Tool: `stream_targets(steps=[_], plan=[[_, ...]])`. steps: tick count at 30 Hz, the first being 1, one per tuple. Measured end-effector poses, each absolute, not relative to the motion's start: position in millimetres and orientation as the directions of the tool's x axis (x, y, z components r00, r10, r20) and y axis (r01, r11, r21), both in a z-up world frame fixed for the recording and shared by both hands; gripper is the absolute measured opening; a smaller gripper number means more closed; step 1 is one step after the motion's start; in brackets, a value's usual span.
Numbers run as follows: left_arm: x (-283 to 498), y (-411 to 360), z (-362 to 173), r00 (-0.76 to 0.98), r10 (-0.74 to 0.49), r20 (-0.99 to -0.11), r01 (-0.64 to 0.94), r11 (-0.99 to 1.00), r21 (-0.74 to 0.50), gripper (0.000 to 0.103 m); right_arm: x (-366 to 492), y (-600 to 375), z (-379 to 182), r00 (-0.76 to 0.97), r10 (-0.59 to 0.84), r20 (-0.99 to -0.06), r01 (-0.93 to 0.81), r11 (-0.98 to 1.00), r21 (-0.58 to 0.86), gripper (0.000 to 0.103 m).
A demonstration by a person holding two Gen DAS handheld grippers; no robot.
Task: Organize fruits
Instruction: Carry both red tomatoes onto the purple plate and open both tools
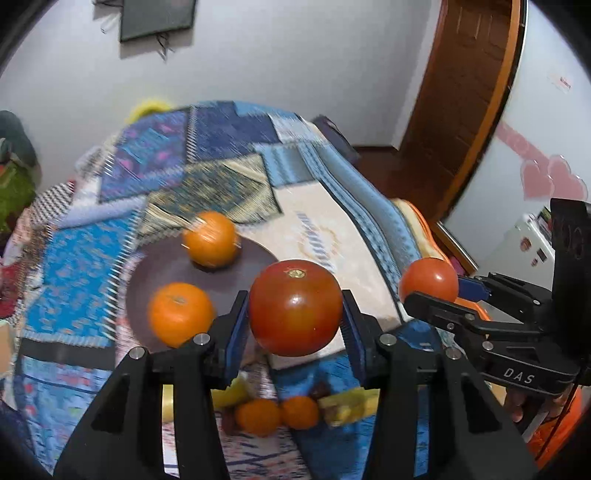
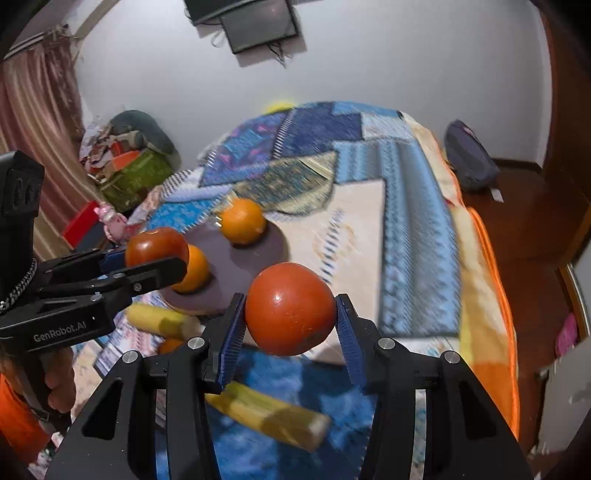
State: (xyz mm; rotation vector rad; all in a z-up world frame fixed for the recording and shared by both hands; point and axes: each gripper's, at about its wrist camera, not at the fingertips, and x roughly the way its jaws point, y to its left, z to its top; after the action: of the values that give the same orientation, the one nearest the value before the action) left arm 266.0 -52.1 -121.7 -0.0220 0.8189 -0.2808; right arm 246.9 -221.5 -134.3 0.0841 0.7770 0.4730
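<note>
Left gripper (image 1: pixel 295 317): raised above the bed, tilted downward, blue pads pressed against both flanks of a red tomato (image 1: pixel 295 307). Fruit glossy, stem scar on top, clear of the cloth.

Right gripper (image 2: pixel 290 317): same downward tilt, just beside the left one, pads clamped on a second tomato (image 2: pixel 290 308); skin orange-red, one bright highlight, faint speckling low down.

Dark round plate (image 1: pixel 166 269): on the patchwork bedspread (image 1: pixel 74 266), beyond both grippers. Holds two oranges, one near (image 1: pixel 180 314) and one at the far rim (image 1: pixel 210 239), well apart.

Left wrist view only: two small oranges (image 1: pixel 277 413) and yellow fruit pieces (image 1: pixel 347 404) on the cloth below the jaws; the right gripper from the side with its tomato; fingers (image 1: pixel 517 404) on its handle; pink hearts (image 1: pixel 550 181) on a white surface.

Right wrist view only: two yellow sticks (image 2: pixel 269 413), blurred, on the cloth near the plate; the left gripper from the side, a hand (image 2: pixel 59 384) and orange sleeve (image 2: pixel 14 413) behind it; a curtain (image 2: pixel 33 122); a dark screen (image 2: pixel 255 22) on the wall.
</note>
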Motion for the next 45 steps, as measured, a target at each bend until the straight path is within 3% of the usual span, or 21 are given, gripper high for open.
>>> stream_targets(steps=[14,35,45], plan=[[276,31,-89,0.722,-0.183,-0.667,0.148,0.983,-0.110,0.047,278,-148,-114,0.620,0.498,-0.606,-0.478,0.852,0.212,0.045],[357,66,-181,0.596,-0.152,-0.788,0.073,0.988,-0.136,0.047,339,-104,-179,0.506,0.460,-0.730,-0.495,0.847,0.191,0.045],[366,59,-194,0.568,-0.152,-0.809,0.069,0.988,-0.137,0.047,346,-101,-196,0.474,0.442,-0.762,-0.498,0.848,0.183,0.045]])
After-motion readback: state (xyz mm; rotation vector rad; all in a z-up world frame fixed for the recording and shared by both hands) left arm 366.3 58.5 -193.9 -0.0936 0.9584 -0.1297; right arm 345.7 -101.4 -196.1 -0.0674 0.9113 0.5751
